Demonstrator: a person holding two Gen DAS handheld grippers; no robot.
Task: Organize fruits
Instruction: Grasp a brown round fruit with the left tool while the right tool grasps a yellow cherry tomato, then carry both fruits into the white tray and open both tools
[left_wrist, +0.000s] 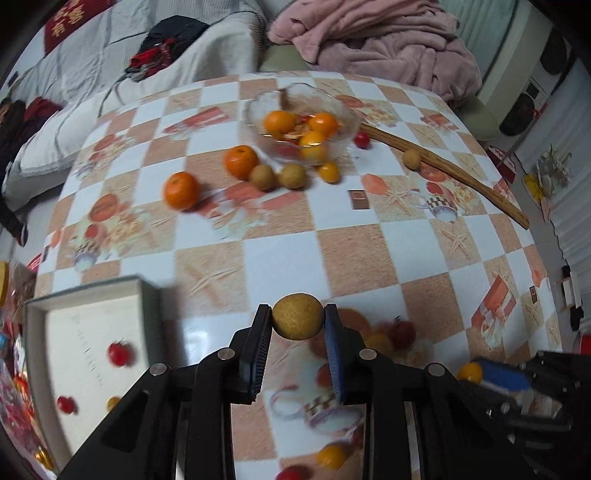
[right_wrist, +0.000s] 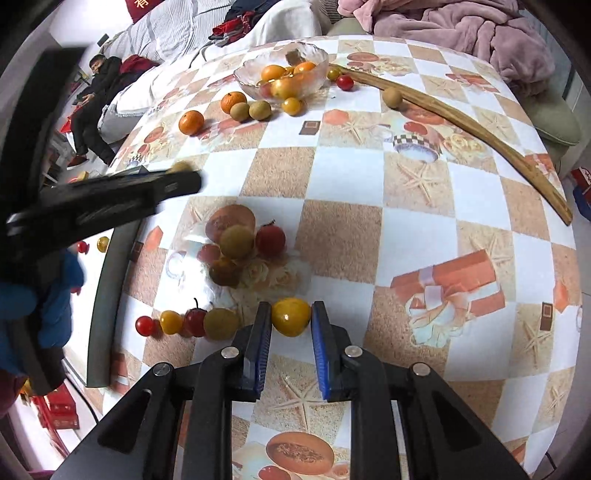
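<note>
We note the left tongs (left_wrist: 297, 320) clenched on a brown round fruit (left_wrist: 297, 316), held above the checkered counter (left_wrist: 280, 254). The right tongs (right_wrist: 291, 317) grip a yellow tomato (right_wrist: 290, 316). A white tray (left_wrist: 88, 332) beside the left tongs holds small tomatoes. A glass bowl (left_wrist: 258, 107) of oranges stands at the counter's far side.

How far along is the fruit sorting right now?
Partly done: a few small tomatoes lie in the white tray and several fruits sit in the glass bowl. In hand: the left gripper clamps a tan longan, the right gripper a yellow tomato. Left: oranges, longans and tomatoes loose on the table.
</note>
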